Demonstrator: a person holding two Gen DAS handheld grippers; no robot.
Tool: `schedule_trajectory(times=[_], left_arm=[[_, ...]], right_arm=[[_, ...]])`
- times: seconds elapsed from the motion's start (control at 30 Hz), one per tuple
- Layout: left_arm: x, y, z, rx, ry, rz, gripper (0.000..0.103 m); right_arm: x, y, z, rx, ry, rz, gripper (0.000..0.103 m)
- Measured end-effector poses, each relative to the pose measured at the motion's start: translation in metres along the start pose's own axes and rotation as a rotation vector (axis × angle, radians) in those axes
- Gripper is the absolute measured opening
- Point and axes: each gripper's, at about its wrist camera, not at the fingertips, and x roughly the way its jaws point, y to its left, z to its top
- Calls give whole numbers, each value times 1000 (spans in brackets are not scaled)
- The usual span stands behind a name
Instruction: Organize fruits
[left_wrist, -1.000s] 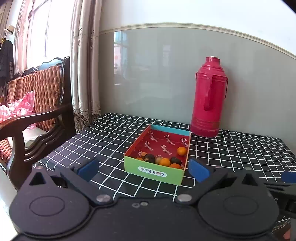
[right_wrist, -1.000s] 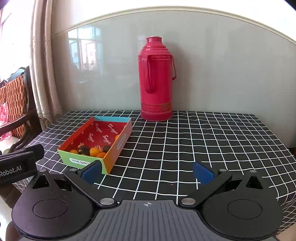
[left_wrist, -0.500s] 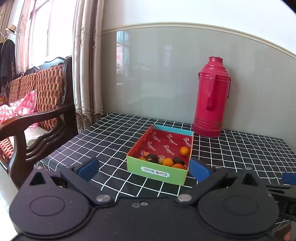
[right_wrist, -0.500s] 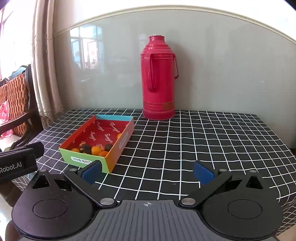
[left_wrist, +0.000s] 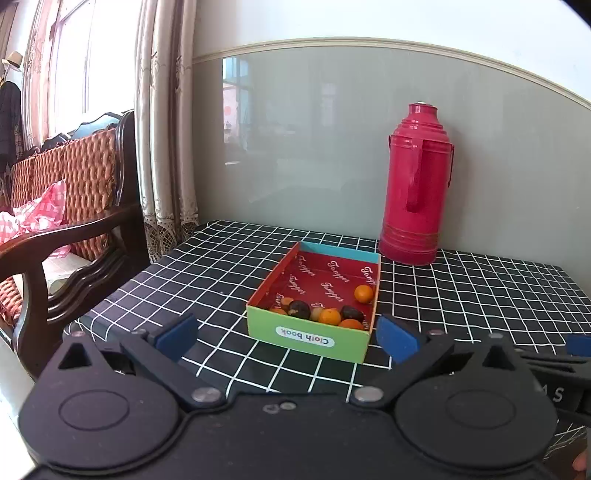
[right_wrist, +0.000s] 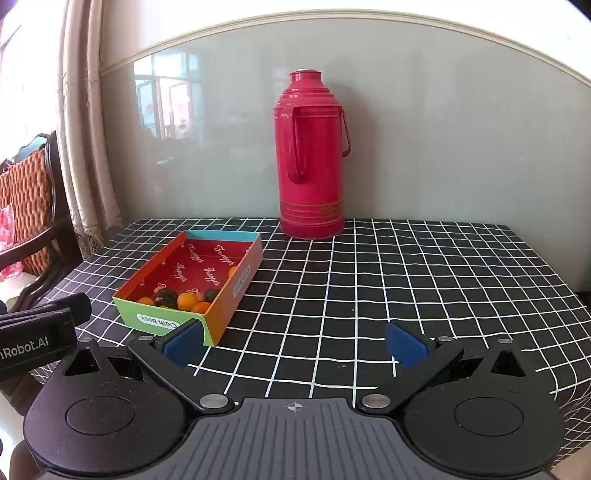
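A shallow cardboard box (left_wrist: 258, 325) with a red inside and a green front marked "Cloth book" stands on the table; it also shows in the right wrist view (right_wrist: 229, 299). Several small orange and dark fruits (left_wrist: 328, 315) lie at its near end, and one orange fruit (left_wrist: 363, 293) lies apart by the right wall. They show in the right wrist view too (right_wrist: 186, 300). My left gripper (left_wrist: 286, 339) is open and empty just short of the box front. My right gripper (right_wrist: 295, 345) is open and empty, to the right of the box.
A tall red thermos (left_wrist: 417, 195) stands at the back against the wall, also in the right wrist view (right_wrist: 312, 162). The table has a black-and-white checked cloth (right_wrist: 406, 280). A wooden armchair (left_wrist: 70, 229) and curtains (left_wrist: 166, 147) are to the left.
Both grippers have drifted slightly left, so the box and thermos sit a bit further right in each view. Both stay open and nothing has been picked up.
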Motion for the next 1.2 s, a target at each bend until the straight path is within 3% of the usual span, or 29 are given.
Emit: schedule_trajectory(times=[1.2], left_arm=[[1,-1,1,16,-17,-16,97]], right_arm=[[1,-1,-1,8,0,-19,103]])
